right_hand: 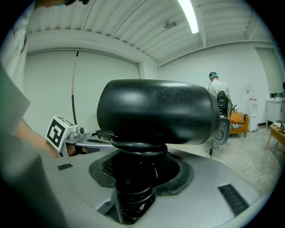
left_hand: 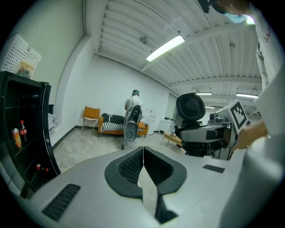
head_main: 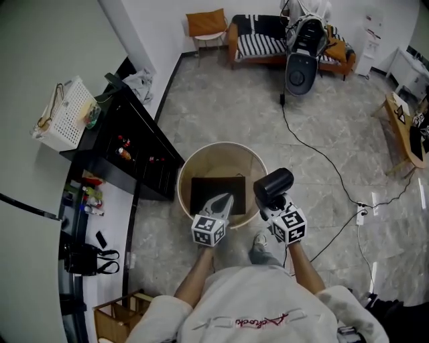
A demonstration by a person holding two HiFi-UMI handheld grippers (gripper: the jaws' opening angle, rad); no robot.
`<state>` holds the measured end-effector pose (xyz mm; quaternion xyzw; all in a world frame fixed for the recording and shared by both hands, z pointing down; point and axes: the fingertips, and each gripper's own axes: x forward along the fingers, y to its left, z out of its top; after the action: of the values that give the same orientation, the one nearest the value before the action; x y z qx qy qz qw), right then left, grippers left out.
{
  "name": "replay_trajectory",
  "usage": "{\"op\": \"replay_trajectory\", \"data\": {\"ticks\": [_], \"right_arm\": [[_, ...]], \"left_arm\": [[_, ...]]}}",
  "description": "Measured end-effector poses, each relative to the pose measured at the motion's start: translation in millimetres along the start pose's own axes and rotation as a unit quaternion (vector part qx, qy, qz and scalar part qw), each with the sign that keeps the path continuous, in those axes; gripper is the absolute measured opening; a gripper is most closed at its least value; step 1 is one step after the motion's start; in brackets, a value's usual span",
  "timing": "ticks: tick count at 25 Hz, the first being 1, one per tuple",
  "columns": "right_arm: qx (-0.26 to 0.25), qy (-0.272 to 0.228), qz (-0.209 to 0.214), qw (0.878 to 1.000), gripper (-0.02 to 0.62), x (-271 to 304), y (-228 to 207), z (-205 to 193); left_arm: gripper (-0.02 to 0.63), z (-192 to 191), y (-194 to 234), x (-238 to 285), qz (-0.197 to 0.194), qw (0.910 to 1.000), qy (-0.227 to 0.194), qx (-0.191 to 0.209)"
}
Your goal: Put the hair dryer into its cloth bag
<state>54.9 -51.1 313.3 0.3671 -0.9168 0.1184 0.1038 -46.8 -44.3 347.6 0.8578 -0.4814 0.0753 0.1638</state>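
Note:
A black hair dryer (head_main: 273, 184) with its cord wound round the handle stands upright in my right gripper (head_main: 267, 203), which is shut on the handle. In the right gripper view the dryer's barrel (right_hand: 156, 111) fills the middle, above the coiled handle between the jaws of the right gripper (right_hand: 136, 178). My left gripper (head_main: 224, 201) is shut with nothing in it; in its own view the left gripper (left_hand: 143, 153) has its pads pressed together. A flat black cloth bag (head_main: 216, 193) lies on the round beige table (head_main: 201, 157), right under and ahead of the left gripper. The dryer (left_hand: 190, 107) also shows at the right of the left gripper view.
A black shelf unit (head_main: 134, 154) with bottles stands left of the table, a white basket (head_main: 64, 114) on top of it. A black cable (head_main: 315, 154) runs across the stone floor at right. Far back are a striped sofa (head_main: 268, 40), an orange chair (head_main: 206, 23) and a person (head_main: 305, 13).

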Motion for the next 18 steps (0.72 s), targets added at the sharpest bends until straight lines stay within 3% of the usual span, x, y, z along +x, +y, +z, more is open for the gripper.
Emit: {"op": "replay_trajectory", "data": {"ticks": [9, 18], "right_arm": [[-0.009, -0.004, 0.034, 0.999, 0.196, 29.8, -54.7, 25.3], [-0.002, 0.007, 0.061, 0.998, 0.195, 60.4, -92.5, 20.8]], "left_arm": [[0.031, 32.4, 20.7, 51.6, 0.040, 0.9991, -0.011, -0.001], [0.032, 25.2, 38.6, 81.6, 0.068, 0.9976, 0.008, -0.012]]}}
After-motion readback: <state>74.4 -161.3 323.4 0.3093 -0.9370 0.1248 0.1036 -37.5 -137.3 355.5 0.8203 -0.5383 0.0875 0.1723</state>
